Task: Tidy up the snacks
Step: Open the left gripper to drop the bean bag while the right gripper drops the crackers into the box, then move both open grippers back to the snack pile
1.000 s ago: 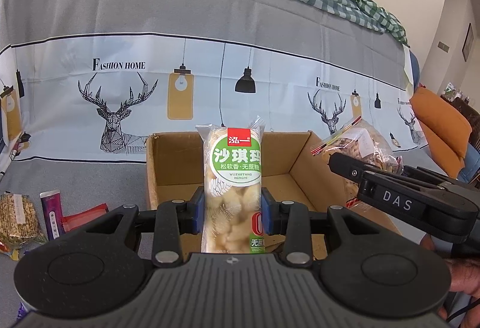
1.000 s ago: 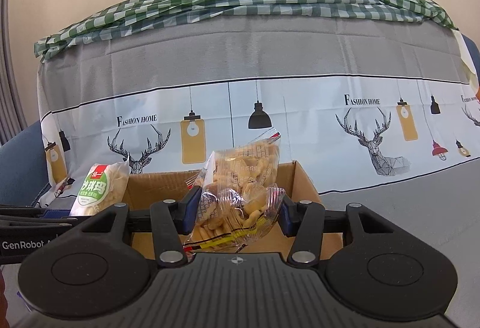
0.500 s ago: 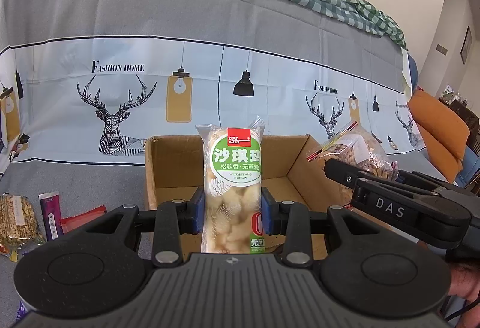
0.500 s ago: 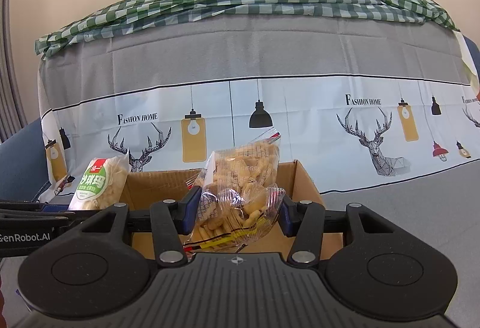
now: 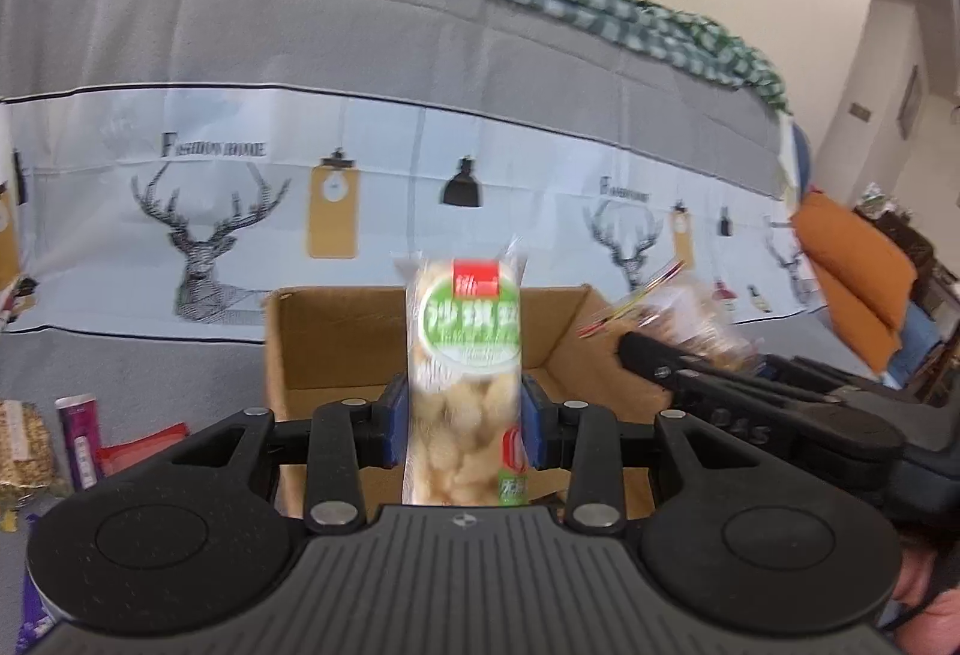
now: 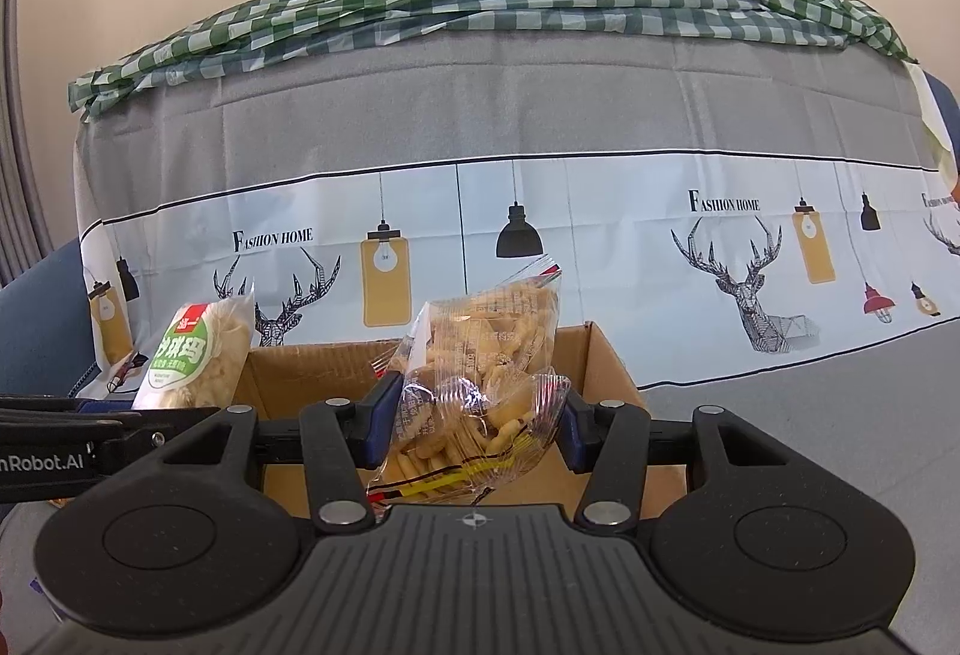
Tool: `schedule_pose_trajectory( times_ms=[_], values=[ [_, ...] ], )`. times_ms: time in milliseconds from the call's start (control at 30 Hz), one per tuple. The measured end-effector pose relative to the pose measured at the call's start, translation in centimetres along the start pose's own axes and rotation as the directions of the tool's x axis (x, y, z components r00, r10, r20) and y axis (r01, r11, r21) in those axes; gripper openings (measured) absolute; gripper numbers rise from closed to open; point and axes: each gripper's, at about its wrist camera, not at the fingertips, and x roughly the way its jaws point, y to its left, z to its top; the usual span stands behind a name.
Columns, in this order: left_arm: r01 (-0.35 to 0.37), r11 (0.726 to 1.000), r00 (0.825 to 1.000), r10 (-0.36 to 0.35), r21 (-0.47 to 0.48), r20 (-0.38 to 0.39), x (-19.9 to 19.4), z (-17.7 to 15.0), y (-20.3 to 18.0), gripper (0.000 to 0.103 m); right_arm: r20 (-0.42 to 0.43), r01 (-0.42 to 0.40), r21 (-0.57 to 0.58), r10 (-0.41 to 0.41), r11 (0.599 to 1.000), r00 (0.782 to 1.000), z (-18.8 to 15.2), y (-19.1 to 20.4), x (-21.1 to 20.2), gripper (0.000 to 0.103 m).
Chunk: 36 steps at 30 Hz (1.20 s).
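Left wrist view: the left gripper [image 5: 462, 418] has the green-label packet [image 5: 462, 355] standing upright between its pads, above the open cardboard box [image 5: 336, 337]. Its jaws have just been opening, yet the pads sit against the packet's sides, so we read it as a loosening grasp. The risk we see: the tall packet could slip early and tip against the box wall or land on end instead of lying flat. The clear bag of crackers [image 5: 690, 307] hangs just beside it on the right, so the 2 tools could knock together over the same opening. Left of the box, 3 more snacks wait on the grey cloth (a purple pack [image 5: 78, 439], a red wrapper [image 5: 138, 451] and a grain bar [image 5: 24, 445]). Everything here is blurred; the packet's green label and the cloth's lettering cannot be read.

Right wrist view: the right gripper [image 6: 474, 430] is clenched on the clear bag, whose crinkled film bulges between the pads above the box. We judge that hard squeezing could crush the crackers, and the slack film could snag on a pad at release. The cloth [image 6: 600, 103] reads "FASHION HOME" beside the deer; the left tool's side shows "nRobot.AI"; the packet carries Chinese characters on green under a red tag
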Motion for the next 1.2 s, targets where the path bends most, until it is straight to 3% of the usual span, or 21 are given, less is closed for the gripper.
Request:
schedule_pose_trajectory(
  times_ms=[33, 67, 100, 533, 733, 933, 1000, 1200],
  values=[
    [0.013, 1.000, 1.000, -0.013, 0.003, 0.003, -0.1, 0.0, -0.2, 0.051, -0.001, 0.003, 0.001, -0.003, 1.000, 1.000, 0.0, 0.0, 0.0, 0.057],
    [0.021, 1.000, 1.000, -0.021, 0.005, 0.011, -0.2, 0.1, -0.3, 0.061, 0.000, 0.012, 0.000, -0.012, 1.000, 1.000, 0.0, 0.1, 0.0, 0.066],
    [0.026, 1.000, 0.999, -0.027, 0.007, 0.018, -0.4, 0.1, -0.4, 0.062, 0.003, 0.024, -0.001, -0.024, 1.000, 1.000, 0.1, 0.1, 0.0, 0.070],
    [0.010, 1.000, 1.000, -0.010, 0.002, 0.020, -0.7, 0.4, 0.0, 0.060, 0.012, 0.039, 0.008, -0.039, 0.999, 0.999, 0.1, 0.2, 0.0, 0.072],
    [0.006, 1.000, 1.000, -0.006, -0.014, 0.022, -1.3, 0.7, 0.8, 0.050, 0.014, 0.033, 0.003, -0.033, 0.999, 0.999, 0.2, 0.8, 0.0, 0.072],
    [-0.003, 1.000, 1.000, 0.004, -0.020, 0.026, -2.0, 1.0, 1.9, 0.031, 0.016, 0.025, 0.005, -0.025, 1.000, 1.000, 0.1, 1.8, 0.0, 0.072],
    [-0.011, 1.000, 0.999, 0.012, -0.017, 0.032, -2.3, 1.0, 2.2, 0.026, 0.015, 0.015, 0.007, -0.015, 1.000, 1.000, 0.1, 2.3, 0.1, 0.070],
    [-0.036, 0.999, 0.999, 0.038, -0.039, 0.037, -3.3, 1.3, 3.6, 0.024, 0.033, -0.028, 0.003, 0.028, 1.000, 0.999, 0.2, 4.2, 0.0, 0.038]
  ],
)
